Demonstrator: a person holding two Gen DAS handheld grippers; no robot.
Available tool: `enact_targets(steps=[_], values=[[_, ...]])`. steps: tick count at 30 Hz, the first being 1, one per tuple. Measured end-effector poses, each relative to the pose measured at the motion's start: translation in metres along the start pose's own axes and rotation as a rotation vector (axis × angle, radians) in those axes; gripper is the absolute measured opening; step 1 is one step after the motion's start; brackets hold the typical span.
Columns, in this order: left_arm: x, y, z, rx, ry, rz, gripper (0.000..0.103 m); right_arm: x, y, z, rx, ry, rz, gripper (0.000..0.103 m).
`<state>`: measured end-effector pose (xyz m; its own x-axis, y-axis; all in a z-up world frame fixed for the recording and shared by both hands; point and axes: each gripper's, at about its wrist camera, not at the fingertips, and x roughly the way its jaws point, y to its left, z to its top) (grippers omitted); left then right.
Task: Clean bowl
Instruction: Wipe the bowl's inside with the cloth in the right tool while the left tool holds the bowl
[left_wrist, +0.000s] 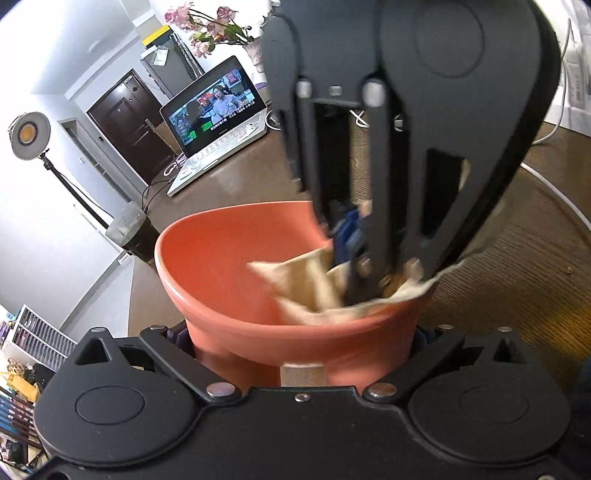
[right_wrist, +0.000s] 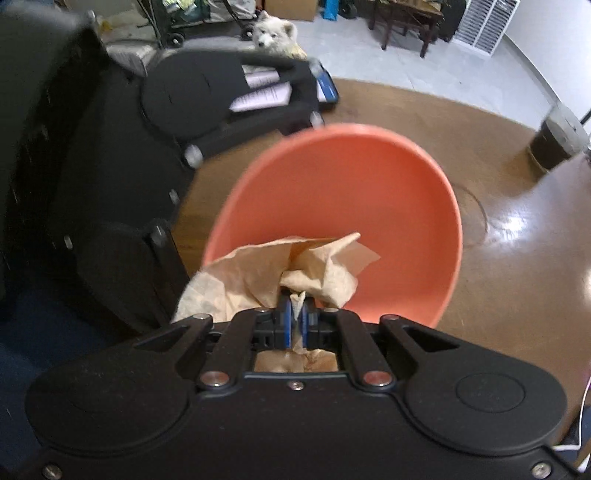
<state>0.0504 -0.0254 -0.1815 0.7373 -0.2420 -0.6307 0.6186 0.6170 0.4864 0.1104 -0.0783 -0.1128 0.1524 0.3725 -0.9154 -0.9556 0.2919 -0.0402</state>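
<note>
Orange-red round bowl (left_wrist: 236, 280) clamped between left gripper (left_wrist: 303, 345) fingers, lifted above brown table (left_wrist: 546, 251). Right gripper (left_wrist: 351, 243) enters from 12 o'clock. Right wrist view: its blue pads (right_wrist: 284, 321) pinch crumpled tan paper towel (right_wrist: 258, 275) at bowl's 6 o'clock rim.

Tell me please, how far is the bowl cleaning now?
Done: the left gripper has the orange bowl clamped at its base, and the right gripper has its jaws shut on the brown paper towel. In hand: the towel is pressed inside the bowl, wiping. Left: finish wiping; the far inner wall looks clean, and the part under the towel is hidden.
</note>
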Motion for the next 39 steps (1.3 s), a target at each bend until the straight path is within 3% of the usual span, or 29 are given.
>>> enact_targets(steps=[9, 22, 32, 39], values=[[0.002, 0.002, 0.0, -0.019, 0.001, -0.005, 0.099, -0.008, -0.012, 0.028, -0.052, -0.067, -0.064, 0.006], [0.005, 0.007, -0.002, -0.05, -0.014, 0.002, 0.099, -0.014, -0.046, 0.001, -0.035, 0.019, -0.159, 0.005], [0.002, 0.009, -0.004, -0.064, -0.018, -0.014, 0.099, -0.019, -0.03, -0.02, 0.009, 0.073, -0.138, 0.006], [0.001, 0.006, -0.002, -0.066, -0.018, -0.022, 0.099, -0.02, 0.004, -0.013, -0.001, 0.049, -0.044, 0.006]])
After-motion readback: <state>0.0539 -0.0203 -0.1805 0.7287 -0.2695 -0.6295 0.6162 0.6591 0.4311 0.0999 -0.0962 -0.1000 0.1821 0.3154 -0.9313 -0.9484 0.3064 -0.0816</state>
